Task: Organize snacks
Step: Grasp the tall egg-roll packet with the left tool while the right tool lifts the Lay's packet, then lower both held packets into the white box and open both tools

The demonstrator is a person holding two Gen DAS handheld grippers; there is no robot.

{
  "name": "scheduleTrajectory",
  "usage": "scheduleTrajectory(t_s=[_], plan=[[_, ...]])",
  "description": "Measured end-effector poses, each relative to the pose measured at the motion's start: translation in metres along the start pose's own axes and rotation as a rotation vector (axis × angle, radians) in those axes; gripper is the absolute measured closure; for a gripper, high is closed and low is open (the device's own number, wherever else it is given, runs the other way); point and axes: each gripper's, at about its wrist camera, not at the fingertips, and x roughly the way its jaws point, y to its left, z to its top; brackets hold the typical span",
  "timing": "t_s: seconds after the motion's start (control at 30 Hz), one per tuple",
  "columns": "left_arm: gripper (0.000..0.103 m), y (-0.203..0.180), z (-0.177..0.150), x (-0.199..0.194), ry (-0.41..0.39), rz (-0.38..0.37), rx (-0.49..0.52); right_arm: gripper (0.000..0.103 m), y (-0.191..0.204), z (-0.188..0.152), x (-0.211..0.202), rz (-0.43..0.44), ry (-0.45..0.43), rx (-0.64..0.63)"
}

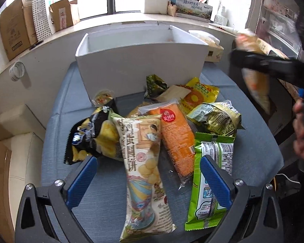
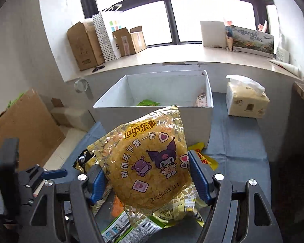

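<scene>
Here, in the right wrist view, the right gripper [image 2: 147, 179] has its 2 blue-padded fingers [image 2: 198, 177] closed against the sides of a yellow chip bag [image 2: 150, 162], which fills the lower middle of the frame and is held up above the snack pile. Behind the bag, in the middle of the frame, stands a white box [image 2: 209, 93] with its top open; a green packet [image 2: 147, 102] and a pale wrapped snack [image 2: 201, 99] lie inside it. To the right of the box sits a tissue pack [image 2: 246, 101] on the blue cloth [image 2: 239, 141].

In the left wrist view, the left gripper [image 1: 149, 179] hangs low over the pile with its fingers [image 1: 82, 179] spread wide, gripping nothing. Between them lies a long biscuit bag [image 1: 143, 174], running from the middle of the frame to the bottom edge. Just right of it lies an orange packet [image 1: 177, 139], and further right a green sachet [image 1: 207, 184], partly behind the right finger. At the left of the pile is a black and yellow bag [image 1: 89, 136], with a small cup [image 1: 103, 97] above it near the box wall [image 1: 139, 68]. A gold-green pouch [image 1: 216, 117] and a yellow packet [image 1: 200, 95] lie toward the upper right of the pile. At the right edge, blurred, the other gripper carries the chip bag [image 1: 257, 89].
</scene>
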Motion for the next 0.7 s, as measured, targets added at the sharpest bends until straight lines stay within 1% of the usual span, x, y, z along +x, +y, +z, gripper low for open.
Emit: scheduleTrajectory(t_s=[0.07,0.17,0.23,0.33,0.37,0.4,0.43,0.47,0.5,0.57,0.7], plan=[[0.0,-0.002,0.0,0.013,0.038,0.01,-0.008,0.027,-0.007,-0.003,-0.012,0.005,-0.008,0.03],[0.0,-0.002,-0.003,0.03,0.085,0.002,-0.038,0.027,-0.01,-0.006,-0.022,-0.029,0.003,0.011],[0.0,0.0,-0.006,0.037,0.102,0.014,-0.053,0.027,-0.013,-0.011,-0.027,-0.022,0.003,0.026],[0.001,0.003,-0.009,0.042,0.117,0.012,-0.063,0.027,-0.016,-0.015,-0.03,-0.016,0.004,0.044],[0.008,0.005,-0.009,0.043,0.117,0.009,-0.064,0.027,-0.016,-0.016,-0.031,-0.021,0.004,0.045],[0.025,0.006,-0.01,0.043,0.118,0.009,-0.067,0.027,-0.016,-0.016,-0.032,-0.025,0.004,0.044],[0.035,0.008,-0.011,0.043,0.122,0.006,-0.072,0.027,-0.015,-0.017,-0.032,-0.029,0.005,0.044],[0.055,0.011,-0.011,0.044,0.125,-0.001,-0.082,0.027,-0.015,-0.016,-0.031,-0.038,0.008,0.042],[0.064,0.015,-0.013,0.043,0.127,-0.009,-0.098,0.027,-0.014,-0.015,-0.031,-0.048,0.011,0.039],[0.064,0.02,-0.014,0.039,0.12,-0.025,-0.121,0.027,-0.013,-0.015,-0.031,-0.043,0.012,0.036],[0.065,0.022,-0.015,0.029,0.101,-0.021,-0.115,0.027,-0.01,-0.016,-0.029,-0.038,0.015,0.034]])
